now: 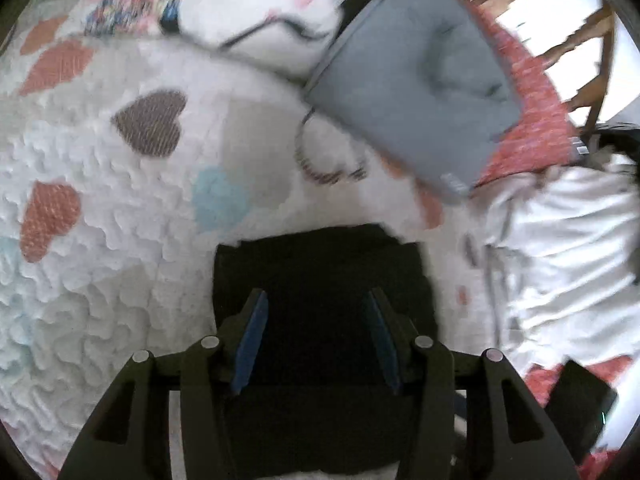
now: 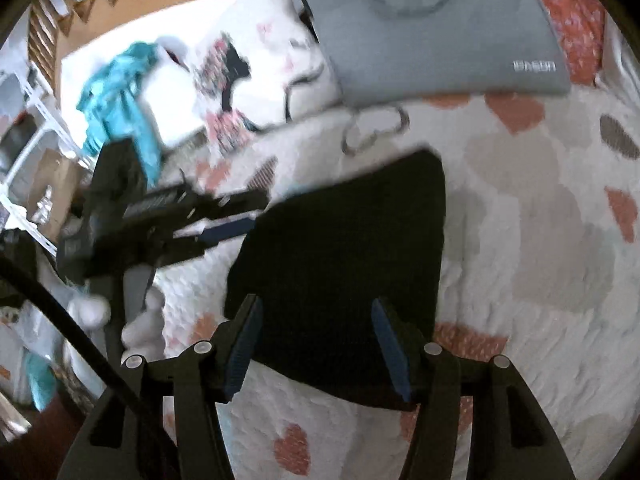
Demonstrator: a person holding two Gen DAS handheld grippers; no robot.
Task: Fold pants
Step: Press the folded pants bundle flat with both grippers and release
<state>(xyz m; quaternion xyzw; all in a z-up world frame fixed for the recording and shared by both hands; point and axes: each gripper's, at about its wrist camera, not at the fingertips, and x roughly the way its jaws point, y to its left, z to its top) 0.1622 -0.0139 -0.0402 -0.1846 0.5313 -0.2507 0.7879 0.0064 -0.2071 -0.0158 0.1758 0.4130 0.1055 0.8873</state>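
Above the heart-patterned quilt [image 2: 540,240] we hold both tongs spread and gripping nothing, the right gripper [image 2: 318,340] and left gripper [image 1: 318,336] over the folded black pants [image 2: 352,248], whose edges lie near a grey laptop sleeve [image 2: 432,28], bare quilt around.

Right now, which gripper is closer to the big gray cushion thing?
Probably the left, though both stay far off. The left gripper is over the black pants, with the gray cushion ahead to its right. The right gripper sits farther back.
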